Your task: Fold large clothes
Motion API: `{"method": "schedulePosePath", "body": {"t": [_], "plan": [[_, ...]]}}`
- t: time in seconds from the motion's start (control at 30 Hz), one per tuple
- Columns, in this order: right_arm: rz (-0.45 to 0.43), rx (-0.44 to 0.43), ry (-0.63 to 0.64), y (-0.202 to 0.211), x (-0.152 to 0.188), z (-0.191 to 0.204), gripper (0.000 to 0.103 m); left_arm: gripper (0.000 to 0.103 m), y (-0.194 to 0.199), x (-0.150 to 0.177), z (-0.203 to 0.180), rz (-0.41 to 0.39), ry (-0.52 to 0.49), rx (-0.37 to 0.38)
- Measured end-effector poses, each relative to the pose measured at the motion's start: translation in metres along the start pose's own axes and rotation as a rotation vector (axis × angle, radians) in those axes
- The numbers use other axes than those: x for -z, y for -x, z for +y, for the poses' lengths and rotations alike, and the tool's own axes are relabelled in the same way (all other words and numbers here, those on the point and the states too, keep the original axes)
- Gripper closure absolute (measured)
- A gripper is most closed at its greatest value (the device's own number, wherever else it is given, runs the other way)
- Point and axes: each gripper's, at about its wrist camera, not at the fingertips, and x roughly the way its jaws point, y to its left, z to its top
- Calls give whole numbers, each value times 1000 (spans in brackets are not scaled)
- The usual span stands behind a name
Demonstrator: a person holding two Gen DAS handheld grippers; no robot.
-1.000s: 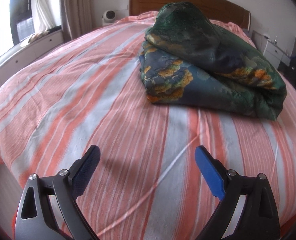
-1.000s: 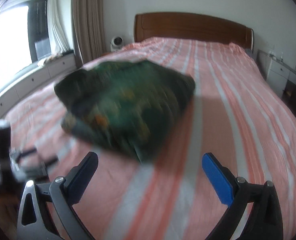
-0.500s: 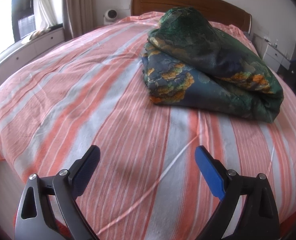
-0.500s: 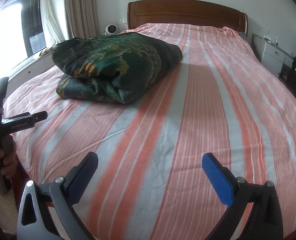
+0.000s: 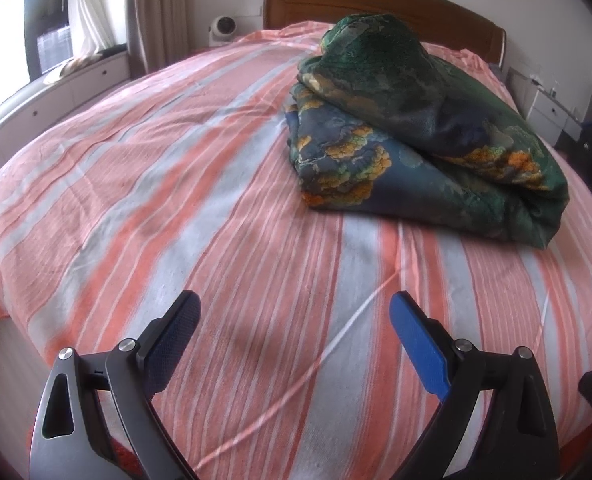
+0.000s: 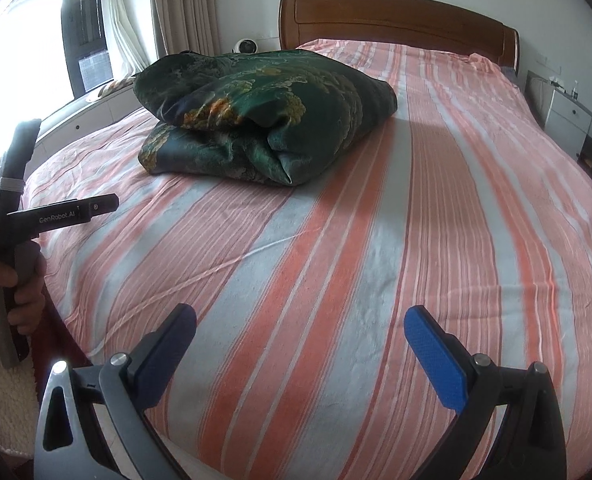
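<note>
The dark green patterned garment (image 5: 419,128) lies as a thick folded bundle on the striped bed (image 5: 176,208), toward the headboard (image 6: 395,20) and well apart from both tools. The left hand-held gripper (image 5: 294,320) hangs over the near edge of the bed with its jaws spread wide and nothing between them; the right hand-held gripper (image 6: 299,332) is likewise spread and empty. The bundle looks slippery and loosely stacked, its upper layer sitting askew on the lower one, so a pinch that catches only the top layer would probably drag it off and undo the folds; a grab at the bulging corner could also pull the sheet up with it. The left wrist view shows the layered open edge with the orange motifs facing the camera, and a drawer unit (image 5: 551,110) at the right. Only the right wrist view shows the person's hand (image 6: 20,284) around the left tool's handle, and the bundle's rounded closed fold.
</note>
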Motion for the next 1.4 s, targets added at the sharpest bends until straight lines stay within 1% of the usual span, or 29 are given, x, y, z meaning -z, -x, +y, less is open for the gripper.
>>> {"method": "schedulePosePath", "body": {"t": [0.07,0.13,0.17,0.2,0.27,0.3,0.33,0.4,0.47,0.5,0.57,0.6,0.63,0.67,0.7,0.8,0.87,0.9,0.93,1.0,1.1,1.2,1.33,1.4], "plan": [[-3,-6,5,0,0,0,1,7,8,-11,-4,-18,-27,-2],[-12,-6,4,2,-1,-1,1,7,21,-38,-7,-74,-60,19],[-18,-7,1,3,-2,-3,1,7,28,-54,-7,-101,-71,43],[-24,-7,-3,4,-3,-5,1,7,36,-77,-5,-132,-78,83],[-31,-2,-15,5,-7,-11,1,6,45,-123,3,-167,-64,182],[-33,2,-26,5,-9,-15,1,5,43,-148,10,-153,-37,255],[-36,7,-39,5,-13,-19,1,5,36,-170,17,-119,4,328],[-41,18,-65,3,-20,-27,1,5,6,-210,29,-9,92,458],[-50,28,-87,1,-29,-33,1,5,-25,-228,26,86,100,534],[-57,32,-105,-1,-36,-37,1,5,-50,-235,19,151,88,550],[-63,23,-140,-7,-48,-43,1,5,-86,-232,5,253,61,563],[-72,-2,-179,-11,-60,-48,1,5,-111,-226,-2,328,37,543],[-85,-29,-216,-14,-70,-54,1,4,-123,-217,-6,358,16,513],[-100,-60,-259,-17,-80,-60,1,3,-135,-210,-7,379,-3,477],[-110,-100,-308,-21,-91,-68,1,0,-146,-203,-6,402,-10,458],[-100,-224,-466,-43,-118,-92,1,0,-163,-191,4,465,27,485],[-62,-315,-535,-65,-132,-105,1,0,-171,-186,3,491,25,477],[-25,-359,-561,-83,-141,-111,1,0,-176,-182,2,508,25,476],[-1,-376,-565,-94,-145,-113,1,0,-182,-179,1,526,32,482],[63,-408,-567,-123,-152,-115,1,0,-189,-174,0,546,53,498],[136,-480,-573,-153,-157,-115,1,0,-190,-171,-8,535,20,491],[167,-551,-587,-168,-162,-114,1,0,-193,-172,-16,541,6,491],[206,-605,-596,-190,-177,-112,0,0,-199,-176,-22,553,3,494],[236,-617,-595,-202,-183,-110,0,0,-200,-176,-26,551,-2,490]]}}
